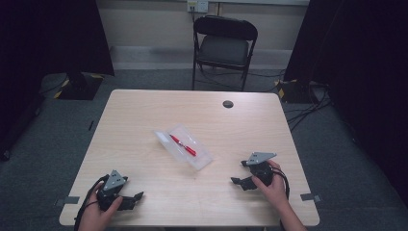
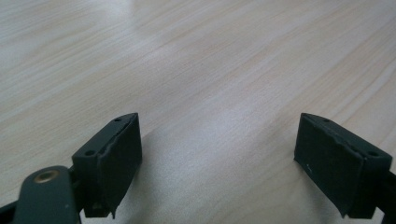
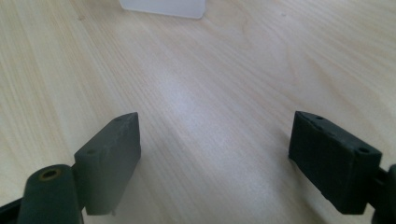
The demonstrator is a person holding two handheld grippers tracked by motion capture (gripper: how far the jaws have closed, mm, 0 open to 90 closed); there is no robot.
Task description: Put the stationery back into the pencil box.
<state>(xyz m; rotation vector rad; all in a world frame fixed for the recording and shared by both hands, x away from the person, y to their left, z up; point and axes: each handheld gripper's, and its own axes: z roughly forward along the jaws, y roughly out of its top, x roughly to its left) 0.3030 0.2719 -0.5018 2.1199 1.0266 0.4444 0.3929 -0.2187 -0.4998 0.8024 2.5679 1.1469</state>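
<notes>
Nearest the person, the left tongs (image 1: 137,197) rested low on the worktop (image 1: 144,110) at its near left corner, jaws spread wide with nothing between them. The right tongs (image 1: 236,181) sat at the near right, likewise agape and empty. Farther in, at mid-worktop, lay a clear plastic case (image 1: 195,159) holding a red pen (image 1: 183,145), well apart from both tongs. Beyond the far edge stood a black folding chair (image 1: 224,46).

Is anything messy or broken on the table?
Nothing stands out. The red pen lies inside the clear plastic case, which sits slanted mid-table but intact. The left hand-held gripper and the right hand-held gripper rest open, apart from it. Nothing spilled.
</notes>
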